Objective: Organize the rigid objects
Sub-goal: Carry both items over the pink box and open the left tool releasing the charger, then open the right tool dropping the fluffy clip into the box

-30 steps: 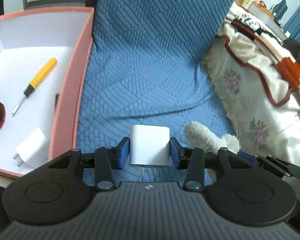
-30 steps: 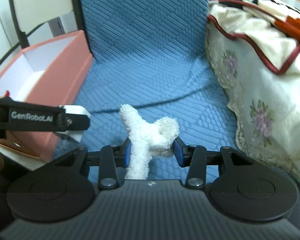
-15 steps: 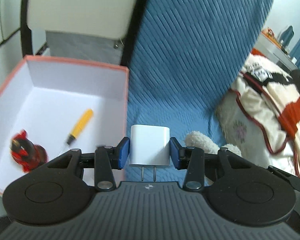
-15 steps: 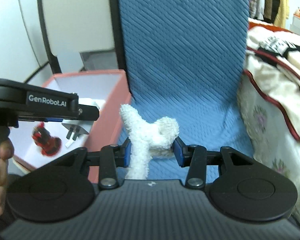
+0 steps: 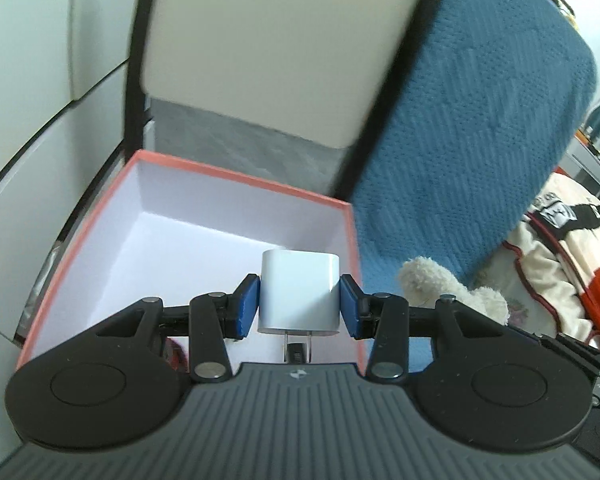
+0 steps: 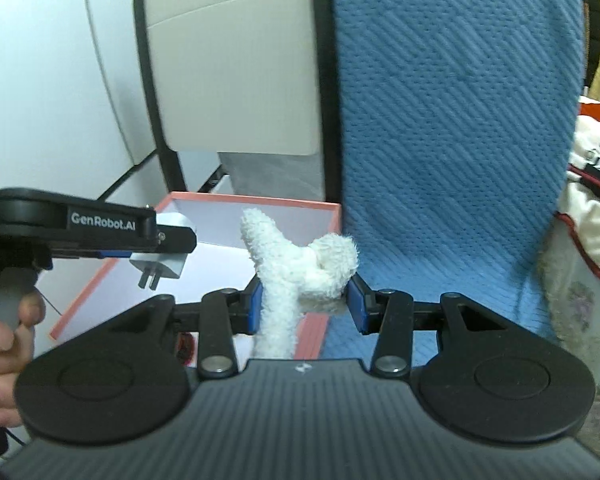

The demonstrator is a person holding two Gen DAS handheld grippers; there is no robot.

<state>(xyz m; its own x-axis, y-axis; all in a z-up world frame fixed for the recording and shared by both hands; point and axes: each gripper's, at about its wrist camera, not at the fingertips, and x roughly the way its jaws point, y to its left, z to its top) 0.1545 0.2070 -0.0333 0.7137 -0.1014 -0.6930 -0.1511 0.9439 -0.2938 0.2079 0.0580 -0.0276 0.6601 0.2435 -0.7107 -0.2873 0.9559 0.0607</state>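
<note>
My left gripper [image 5: 299, 307] is shut on a white plug charger [image 5: 299, 290], prongs toward the camera, held above the white inside of the pink box [image 5: 236, 178]. From the right wrist view that same left gripper [image 6: 168, 252] shows at the left with the charger [image 6: 162, 262] over the box [image 6: 260, 200]. Between the blue pads of my right gripper [image 6: 305, 304] sits a white fluffy plush toy [image 6: 296, 268], held over the box's right edge. The plush [image 5: 440, 284] also peeks in at the right of the left wrist view.
The box stands beside a seat covered in blue quilted cloth [image 5: 480, 120], with a cream chair back [image 6: 236, 60] behind it. A floral blanket [image 5: 560, 264] lies to the right. A person's hand [image 6: 4, 332] grips the left tool's handle. Something red [image 5: 176, 350] shows in the box's near corner.
Both grippers rose and moved left toward the box, each keeping its grip. The charger now hangs over the box interior; the screwdriver and red object have slipped under the gripper body.
</note>
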